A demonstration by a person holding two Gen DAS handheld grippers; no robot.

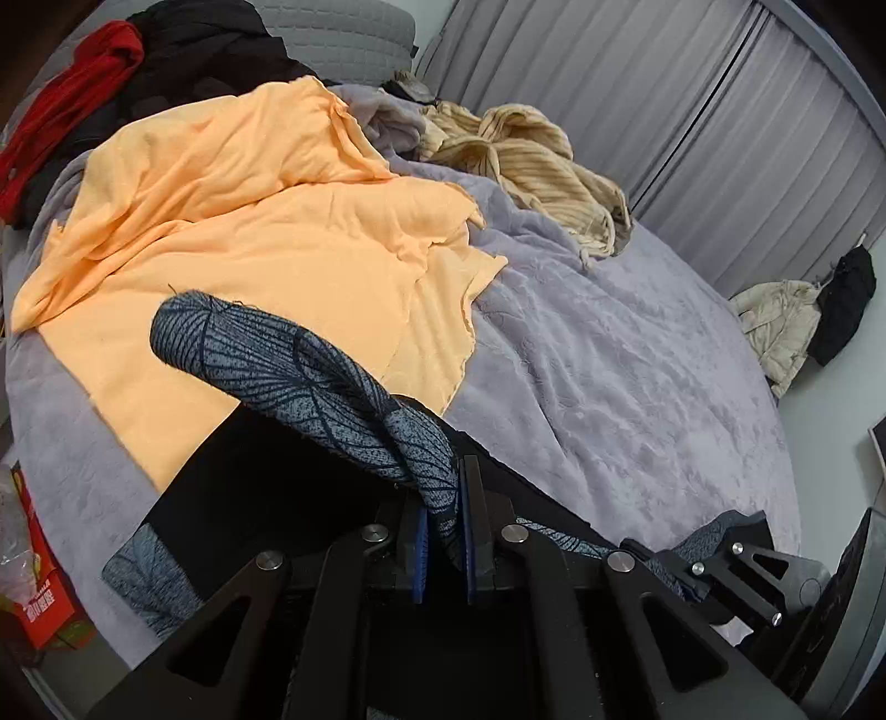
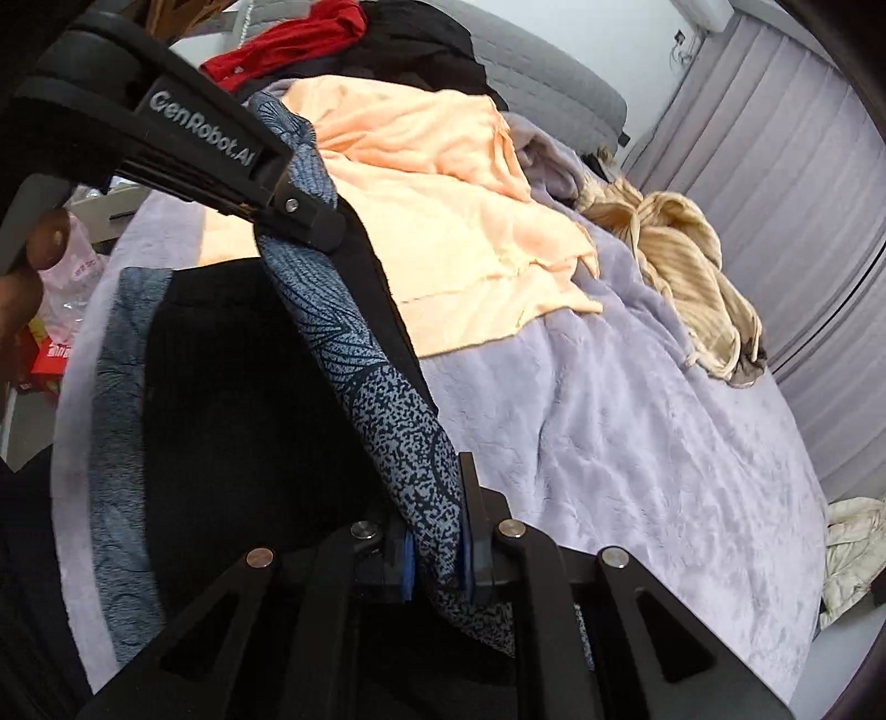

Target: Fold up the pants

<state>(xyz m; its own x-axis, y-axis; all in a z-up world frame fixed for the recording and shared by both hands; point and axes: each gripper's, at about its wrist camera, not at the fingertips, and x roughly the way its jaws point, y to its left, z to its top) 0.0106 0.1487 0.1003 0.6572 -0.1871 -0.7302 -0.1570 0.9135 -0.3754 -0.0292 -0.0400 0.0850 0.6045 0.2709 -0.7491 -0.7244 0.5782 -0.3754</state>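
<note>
The pants are black (image 1: 266, 487) with a blue-grey leaf-patterned band (image 1: 288, 371), and they hang over the lilac bed. My left gripper (image 1: 443, 531) is shut on that band, which curls up and leftwards from its blue pads. My right gripper (image 2: 437, 554) is shut on the same patterned band (image 2: 387, 421). The black cloth of the pants (image 2: 232, 399) droops to its left. The band runs taut between the two grippers. In the right wrist view the left gripper (image 2: 315, 221) pinches the band at the upper left. The right gripper (image 1: 686, 562) shows at the lower right of the left wrist view.
A lilac plush blanket (image 1: 609, 387) covers the bed. On it lie an orange cloth (image 1: 249, 221), a beige ribbed garment (image 1: 542, 166), and red (image 1: 72, 111) and black (image 1: 210, 50) clothes at the far end. A red box (image 1: 39, 559) stands at the left, and a cream jacket (image 1: 781, 327) lies by the curtains.
</note>
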